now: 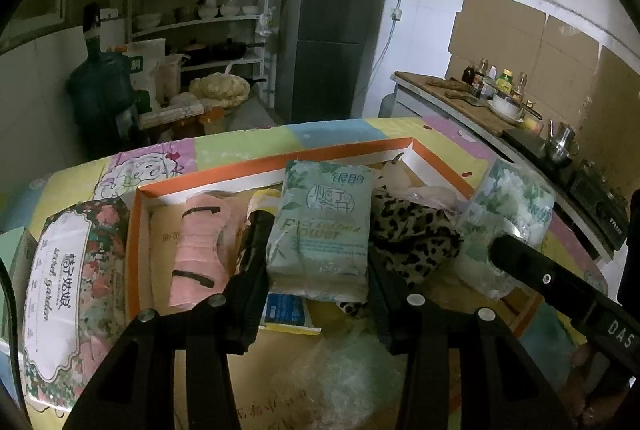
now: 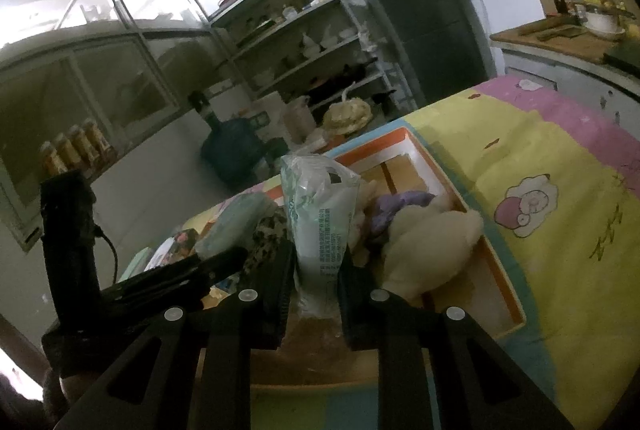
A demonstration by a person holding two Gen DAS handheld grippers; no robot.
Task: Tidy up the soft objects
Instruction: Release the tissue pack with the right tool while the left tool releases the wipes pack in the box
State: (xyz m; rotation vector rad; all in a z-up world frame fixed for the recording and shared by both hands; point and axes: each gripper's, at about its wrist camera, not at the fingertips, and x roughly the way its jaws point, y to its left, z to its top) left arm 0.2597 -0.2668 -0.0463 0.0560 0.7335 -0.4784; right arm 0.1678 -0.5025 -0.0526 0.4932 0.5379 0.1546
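A pale green tissue pack [image 1: 320, 230] sits between the fingers of my left gripper [image 1: 318, 242], which is shut on its sides over a shallow orange-rimmed box [image 1: 280, 164]. The box holds a pink rolled cloth [image 1: 196, 250] and a leopard-print cloth [image 1: 412, 230]. My right gripper [image 2: 316, 250] is shut on a second tissue pack [image 2: 320, 226], held upright above the same box [image 2: 496, 270]. A cream plush toy [image 2: 428, 250] and a purple cloth [image 2: 396, 206] lie just right of it. The second pack [image 1: 512, 206] also shows at the right of the left wrist view.
A floral tissue pack [image 1: 60, 290] lies outside the box's left wall on the patchwork tablecloth [image 2: 560, 170]. Crinkled clear plastic [image 1: 348, 370] lies near the front. A counter with bottles and a stove [image 1: 520, 118] runs along the right; fridge [image 1: 328, 30], shelves and a water jug [image 1: 100, 86] stand behind.
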